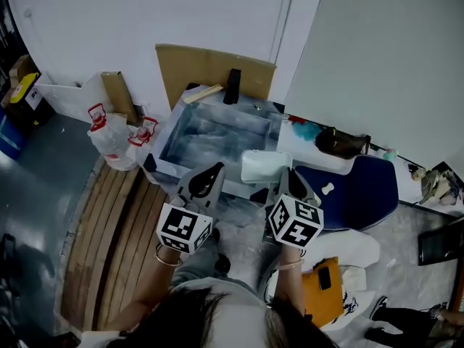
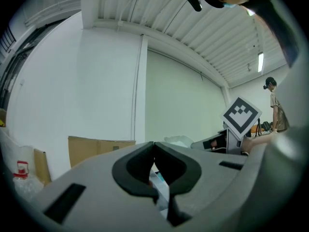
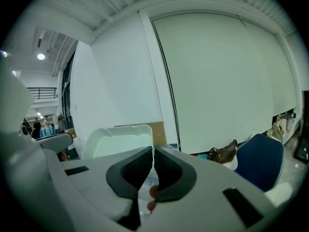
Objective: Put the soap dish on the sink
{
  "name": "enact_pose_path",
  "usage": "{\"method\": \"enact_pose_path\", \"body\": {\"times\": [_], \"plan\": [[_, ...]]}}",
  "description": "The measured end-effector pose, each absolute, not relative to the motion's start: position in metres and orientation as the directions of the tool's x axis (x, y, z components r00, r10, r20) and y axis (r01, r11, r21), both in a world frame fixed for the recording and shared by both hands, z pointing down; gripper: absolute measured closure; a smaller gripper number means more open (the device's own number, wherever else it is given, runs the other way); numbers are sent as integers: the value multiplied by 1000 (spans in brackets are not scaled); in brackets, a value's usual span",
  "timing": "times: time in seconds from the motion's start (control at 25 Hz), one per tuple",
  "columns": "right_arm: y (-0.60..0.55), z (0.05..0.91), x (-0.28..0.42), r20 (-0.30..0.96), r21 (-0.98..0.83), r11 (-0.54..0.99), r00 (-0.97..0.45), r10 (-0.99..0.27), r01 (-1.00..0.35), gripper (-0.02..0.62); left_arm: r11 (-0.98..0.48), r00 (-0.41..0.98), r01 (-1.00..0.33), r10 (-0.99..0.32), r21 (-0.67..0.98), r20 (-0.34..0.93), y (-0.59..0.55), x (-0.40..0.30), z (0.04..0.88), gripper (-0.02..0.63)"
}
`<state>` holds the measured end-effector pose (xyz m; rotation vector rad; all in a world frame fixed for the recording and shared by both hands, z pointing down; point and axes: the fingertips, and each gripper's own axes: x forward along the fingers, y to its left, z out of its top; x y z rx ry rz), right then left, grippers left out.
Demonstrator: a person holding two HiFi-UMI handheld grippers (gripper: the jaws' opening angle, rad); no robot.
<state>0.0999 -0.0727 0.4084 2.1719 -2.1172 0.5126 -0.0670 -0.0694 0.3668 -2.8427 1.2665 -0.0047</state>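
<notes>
Looking down, what was in the room?

- A metal sink (image 1: 210,140) stood by a white wall (image 1: 145,13). Brown cardboard (image 1: 210,67) leaned at its 12 o'clock. A plastic bag (image 1: 116,140) sat at 9 o'clock, a blue chair (image 1: 362,187) at 3 o'clock, and wooden boards (image 1: 109,230) lay at 7 o'clock.

- Where was the soap dish (image 1: 262,167)?

- The right gripper (image 3: 153,161) had its jaws shut tight on the dish's edge. The dish was over the sink's front rim, at 5 o'clock. I could not tell if it touched.

- And the left gripper (image 2: 154,151)?

- Its jaws were pressed together with nothing in them, near the sink's 6 o'clock.
</notes>
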Motion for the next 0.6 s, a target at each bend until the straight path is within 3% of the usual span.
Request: {"method": "enact_pose_path", "body": {"times": [0.6], "plan": [[-153,427,121,330,-159,-77,20,-944,-984,565,-686,686,-727,-727,3,8,-158,-43,384,597]]}}
